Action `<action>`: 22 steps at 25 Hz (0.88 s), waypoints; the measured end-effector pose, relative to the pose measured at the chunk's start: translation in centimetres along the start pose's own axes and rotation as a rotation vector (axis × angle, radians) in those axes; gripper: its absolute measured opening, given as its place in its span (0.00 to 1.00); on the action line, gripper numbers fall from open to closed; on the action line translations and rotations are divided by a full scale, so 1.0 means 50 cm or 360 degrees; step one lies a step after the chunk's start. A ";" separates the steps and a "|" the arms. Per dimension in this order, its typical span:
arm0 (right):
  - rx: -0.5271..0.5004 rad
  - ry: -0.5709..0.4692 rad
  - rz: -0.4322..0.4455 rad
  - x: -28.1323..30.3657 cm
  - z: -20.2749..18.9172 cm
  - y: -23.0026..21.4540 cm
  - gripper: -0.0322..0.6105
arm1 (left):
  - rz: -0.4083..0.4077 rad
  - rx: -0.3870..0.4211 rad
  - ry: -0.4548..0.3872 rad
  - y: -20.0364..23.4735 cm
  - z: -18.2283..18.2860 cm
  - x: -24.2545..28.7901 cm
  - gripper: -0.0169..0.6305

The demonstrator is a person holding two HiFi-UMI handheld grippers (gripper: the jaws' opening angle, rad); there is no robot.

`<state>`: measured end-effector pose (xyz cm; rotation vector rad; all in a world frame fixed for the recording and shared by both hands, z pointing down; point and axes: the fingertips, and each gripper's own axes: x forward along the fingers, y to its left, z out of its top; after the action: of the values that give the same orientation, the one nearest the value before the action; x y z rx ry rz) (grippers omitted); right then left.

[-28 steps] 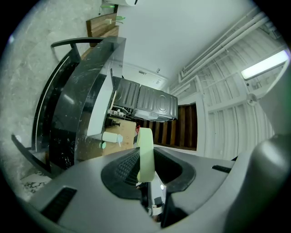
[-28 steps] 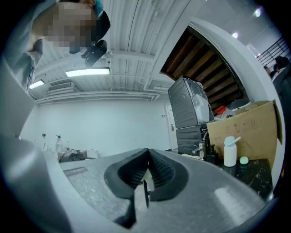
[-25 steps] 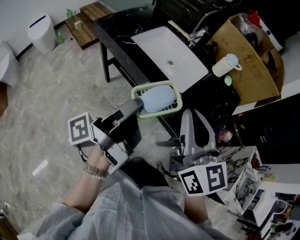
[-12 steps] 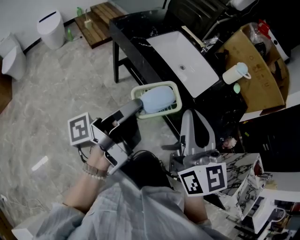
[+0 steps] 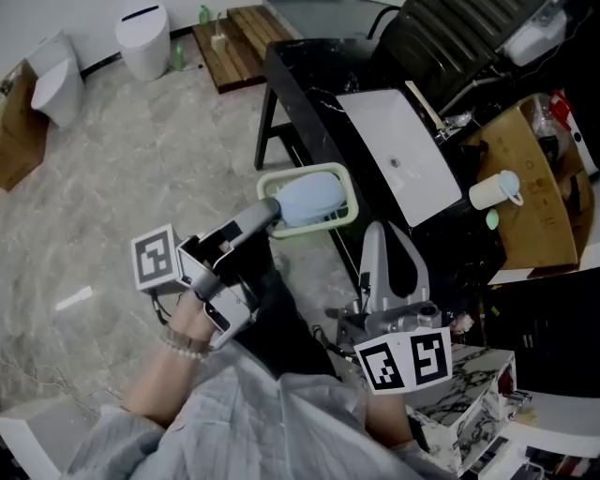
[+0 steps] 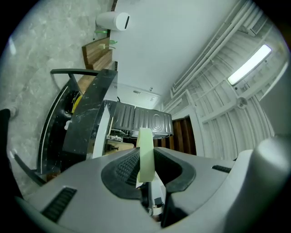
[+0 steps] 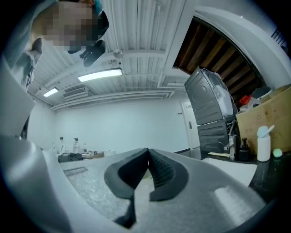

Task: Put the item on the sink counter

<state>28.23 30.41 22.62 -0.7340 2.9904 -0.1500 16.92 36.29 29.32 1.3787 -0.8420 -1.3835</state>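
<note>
Head view: the left gripper [image 5: 273, 209] pinches the near rim of a pale green basket [image 5: 345, 184] that carries a light blue lump [image 5: 309, 198]. The basket hangs at the front edge of the black counter [image 5: 302, 89], just beside the white sink [image 5: 403, 155]. The right gripper [image 5: 375, 231] is below the basket, jaws pressed together, empty. A white cup [image 5: 493, 190] and a cardboard box [image 5: 539, 202] crowd the counter's far end. A white bin [image 5: 145, 27] and a wooden step [image 5: 239, 33] stand on the marble floor [image 5: 122, 178].

Left gripper view: the jaws clamp the basket's rim [image 6: 146, 141] edge-on; the counter [image 6: 88, 113] lies ahead to the left.

Right gripper view: the jaws are together with nothing between them. A white bottle [image 7: 263, 145] and the box [image 7: 266, 113] are at the right.
</note>
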 end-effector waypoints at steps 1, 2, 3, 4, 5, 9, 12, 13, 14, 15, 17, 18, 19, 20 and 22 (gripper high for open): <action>0.0001 -0.0003 0.0020 0.009 0.000 0.004 0.05 | -0.0003 0.0008 -0.0017 -0.003 0.008 -0.004 0.16; 0.0003 -0.0005 0.0039 0.019 0.000 0.008 0.05 | -0.0008 0.0015 -0.0033 -0.007 0.016 -0.006 0.16; 0.0007 -0.0006 0.0056 0.030 -0.001 0.011 0.05 | -0.0012 0.0020 -0.0049 -0.011 0.025 -0.008 0.16; 0.0010 -0.0004 0.0073 0.041 -0.004 0.014 0.05 | -0.0015 0.0024 -0.0065 -0.013 0.034 -0.009 0.16; 0.0013 -0.0001 0.0088 0.052 -0.007 0.016 0.05 | -0.0014 0.0028 -0.0079 -0.013 0.043 -0.010 0.16; 0.0024 0.0010 0.0134 0.100 -0.015 0.015 0.05 | -0.0014 0.0046 -0.0121 -0.010 0.081 -0.001 0.16; 0.0028 0.0020 0.0156 0.144 -0.020 0.007 0.05 | -0.0013 0.0052 -0.0151 -0.005 0.117 0.012 0.16; 0.0029 0.0021 0.0162 0.161 -0.020 0.004 0.05 | -0.0011 0.0054 -0.0160 -0.004 0.131 0.018 0.16; 0.0029 0.0023 0.0167 0.178 -0.020 0.000 0.05 | -0.0010 0.0055 -0.0167 -0.003 0.146 0.026 0.16; 0.0028 0.0025 0.0171 0.196 -0.019 -0.005 0.05 | -0.0010 0.0056 -0.0172 -0.002 0.160 0.033 0.16; 0.0026 0.0030 0.0179 0.235 -0.018 -0.013 0.05 | -0.0008 0.0055 -0.0181 0.000 0.189 0.050 0.16; 0.0026 0.0032 0.0183 0.255 -0.018 -0.016 0.05 | -0.0008 0.0056 -0.0185 0.000 0.206 0.058 0.16; 0.0027 0.0034 0.0187 0.276 -0.018 -0.020 0.05 | -0.0008 0.0056 -0.0188 0.001 0.222 0.067 0.16; 0.0028 0.0036 0.0192 0.297 -0.017 -0.023 0.05 | -0.0010 0.0055 -0.0193 0.003 0.240 0.076 0.16; 0.0026 0.0039 0.0203 0.338 -0.016 -0.031 0.05 | -0.0016 0.0056 -0.0211 0.004 0.276 0.093 0.16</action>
<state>13.91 21.25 23.00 -0.5418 3.0434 -0.1782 3.95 29.65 29.71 1.3304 -0.9515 -1.4870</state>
